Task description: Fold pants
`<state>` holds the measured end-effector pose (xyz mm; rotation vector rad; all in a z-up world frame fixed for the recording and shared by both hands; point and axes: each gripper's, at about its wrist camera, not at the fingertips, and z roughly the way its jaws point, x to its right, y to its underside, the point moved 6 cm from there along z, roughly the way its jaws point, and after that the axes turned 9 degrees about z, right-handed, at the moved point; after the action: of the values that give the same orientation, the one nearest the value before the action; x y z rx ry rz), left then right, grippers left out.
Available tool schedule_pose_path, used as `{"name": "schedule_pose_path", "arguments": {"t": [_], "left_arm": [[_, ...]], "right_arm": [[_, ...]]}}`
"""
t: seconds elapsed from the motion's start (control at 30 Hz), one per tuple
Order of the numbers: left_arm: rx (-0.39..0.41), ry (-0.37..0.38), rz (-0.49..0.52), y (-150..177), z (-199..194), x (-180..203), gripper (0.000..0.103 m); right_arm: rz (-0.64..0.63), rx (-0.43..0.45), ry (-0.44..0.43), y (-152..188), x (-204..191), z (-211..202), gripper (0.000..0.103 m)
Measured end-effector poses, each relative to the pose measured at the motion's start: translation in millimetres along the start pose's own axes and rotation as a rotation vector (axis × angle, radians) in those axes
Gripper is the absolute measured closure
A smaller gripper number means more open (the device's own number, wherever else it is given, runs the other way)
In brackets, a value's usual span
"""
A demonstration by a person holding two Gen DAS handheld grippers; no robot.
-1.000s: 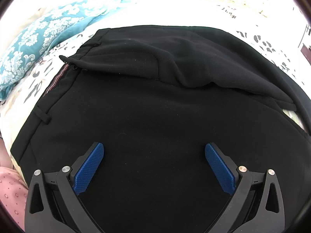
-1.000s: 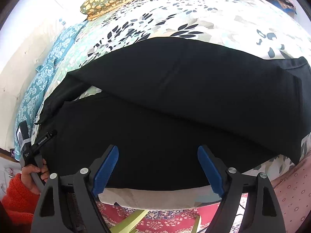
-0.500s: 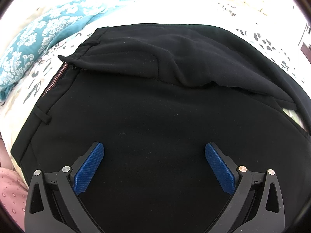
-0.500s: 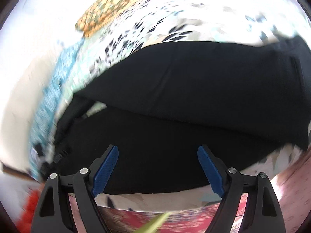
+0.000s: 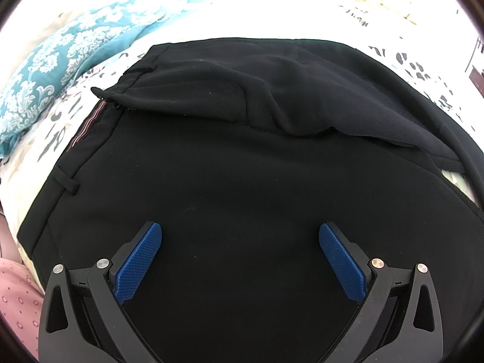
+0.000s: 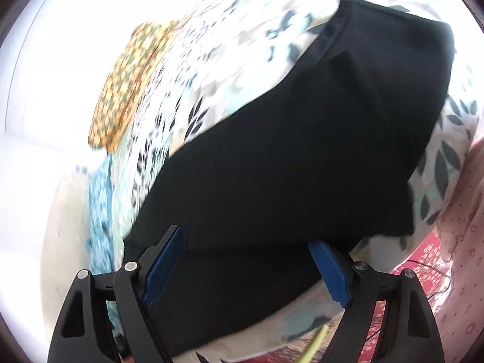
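1. Black pants [image 5: 242, 181] spread flat across a bed with a leaf-print sheet [image 6: 187, 115], filling most of the left wrist view.
2. Waistband along the left edge, with a belt loop [image 5: 66, 181] and a striped lining strip [image 5: 87, 124] peeking out near the fly.
3. Upper part flopped over into a loose, rumpled flap [image 5: 272, 106], its edge running diagonally across the fabric below.
4. Matte, dark cloth, a few specks of lint, hardly any creases on the lower panel.
5. Left gripper [image 5: 240, 236] hovering over the flat panel, blue pads [image 5: 139, 263] spread wide apart, holding nothing.
6. Right gripper [image 6: 249, 243] also wide open with nothing between the pads, poised over the near edge of the pants; contact with the cloth impossible to tell.
7. Right wrist view tilted and a bit blurry: legs [image 6: 317, 151] running diagonally up toward the top right, one layer lying over the other, ending in a squared hem [image 6: 393, 15].
8. Teal patterned pillow [image 5: 60, 60] beside the waistband, yellow-orange pillow [image 6: 130, 81] farther up the bed, well apart from the pants.
9. Pink dotted fabric [image 6: 459, 242] and a red patterned rug [image 6: 423, 260] off the bed's edge.
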<state>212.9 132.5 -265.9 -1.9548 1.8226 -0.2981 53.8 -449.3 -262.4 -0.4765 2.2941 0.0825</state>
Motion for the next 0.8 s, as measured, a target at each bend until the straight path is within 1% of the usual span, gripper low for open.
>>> {"name": "schedule_pose_path", "arguments": {"t": [0.03, 0.07, 0.13, 0.17, 0.2, 0.27, 0.37, 0.4, 0.43, 0.5, 0.57, 0.67, 0.7, 0.73, 0.8], "left_arm": [[0.004, -0.002, 0.000, 1, 0, 0, 0.000], [0.006, -0.004, 0.000, 1, 0, 0, 0.000], [0.010, -0.006, -0.002, 1, -1, 0, 0.000], [0.011, -0.006, -0.005, 2, -1, 1, 0.000], [0.012, -0.003, -0.008, 1, -1, 0, 0.000], [0.009, 0.008, -0.014, 1, -2, -1, 0.000], [-0.041, 0.049, 0.004, -4, -2, -2, 0.000], [-0.068, 0.082, 0.016, -8, -4, -2, 0.001], [-0.082, 0.141, 0.006, -17, -7, -4, 0.001], [-0.055, 0.237, -0.062, -37, -17, -9, 0.001], [-0.026, 0.343, -0.139, -70, -28, -13, 0.001], [-0.019, 0.481, -0.202, -129, -29, -7, 0.001], [-0.036, 0.523, -0.219, -143, -24, -2, 0.001], [-0.058, 0.550, -0.233, -154, -17, 2, 0.001], [-0.133, 0.582, -0.264, -172, 4, 15, 0.001]], "right_arm": [[0.000, 0.010, 0.013, -3, 0, 0, 0.020], [-0.019, 0.014, 0.040, -7, -2, 2, 0.023], [-0.133, 0.026, 0.128, -12, -11, 7, 0.069], [-0.170, 0.031, 0.144, -14, -14, 9, 0.098], [-0.209, 0.039, 0.152, -15, -20, 8, 0.098], [-0.284, 0.062, 0.130, -13, -39, 0, 0.098], [-0.424, 0.142, 0.032, -11, -83, -31, 0.098], [-0.472, 0.165, 0.010, -9, -96, -41, 0.098], [-0.525, 0.188, -0.012, -6, -109, -51, 0.098], [-0.613, 0.218, -0.052, 0, -132, -66, 0.098], [-0.682, 0.228, -0.083, 9, -148, -76, 0.098], [-0.727, 0.219, -0.131, 19, -158, -87, 0.098], [-0.736, 0.214, -0.151, 22, -162, -91, 0.098], [-0.742, 0.211, -0.170, 26, -162, -97, 0.098], [-0.755, 0.208, -0.218, 26, -166, -110, 0.098]]}}
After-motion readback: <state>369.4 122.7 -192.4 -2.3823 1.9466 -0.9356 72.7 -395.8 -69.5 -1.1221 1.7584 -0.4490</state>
